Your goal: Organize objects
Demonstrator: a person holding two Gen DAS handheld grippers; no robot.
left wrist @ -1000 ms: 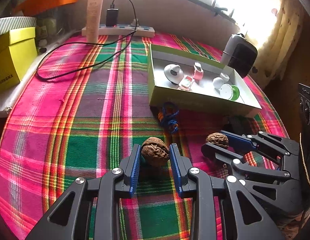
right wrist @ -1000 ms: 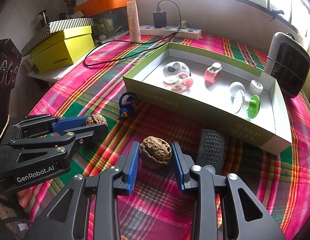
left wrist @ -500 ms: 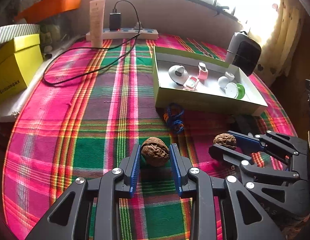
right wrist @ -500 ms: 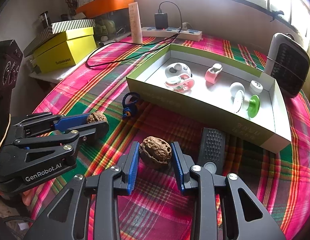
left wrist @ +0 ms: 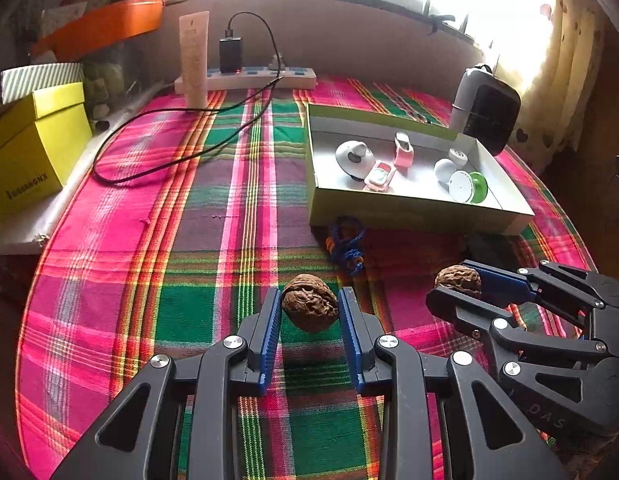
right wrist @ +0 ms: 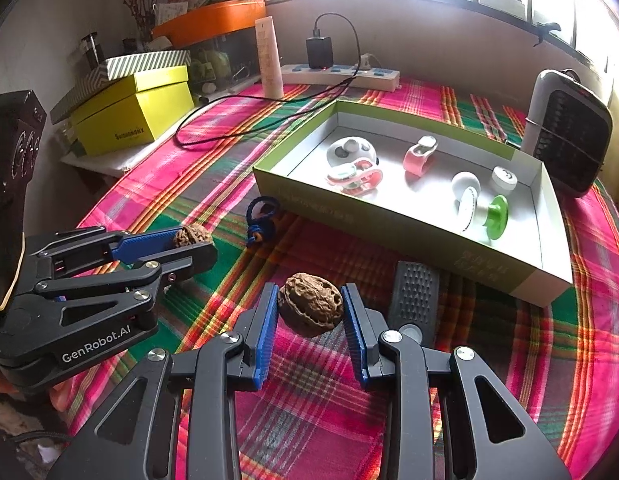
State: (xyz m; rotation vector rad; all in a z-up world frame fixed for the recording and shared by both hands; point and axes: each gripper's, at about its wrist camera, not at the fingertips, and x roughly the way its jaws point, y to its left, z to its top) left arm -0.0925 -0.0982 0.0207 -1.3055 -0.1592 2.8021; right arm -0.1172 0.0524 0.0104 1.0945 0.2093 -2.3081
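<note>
Two walnuts gripped: left gripper [left wrist: 309,312] jaws clamp left walnut [left wrist: 309,308], right gripper [right wrist: 309,312] jaws clamp right walnut [right wrist: 311,310]

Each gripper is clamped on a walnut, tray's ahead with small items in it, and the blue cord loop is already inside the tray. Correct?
One error: the blue cord loop is not inside the tray; the right wrist view shows it on the cloth outside the tray's near wall. The rest holds: left gripper and right gripper each clamp a walnut.
</note>
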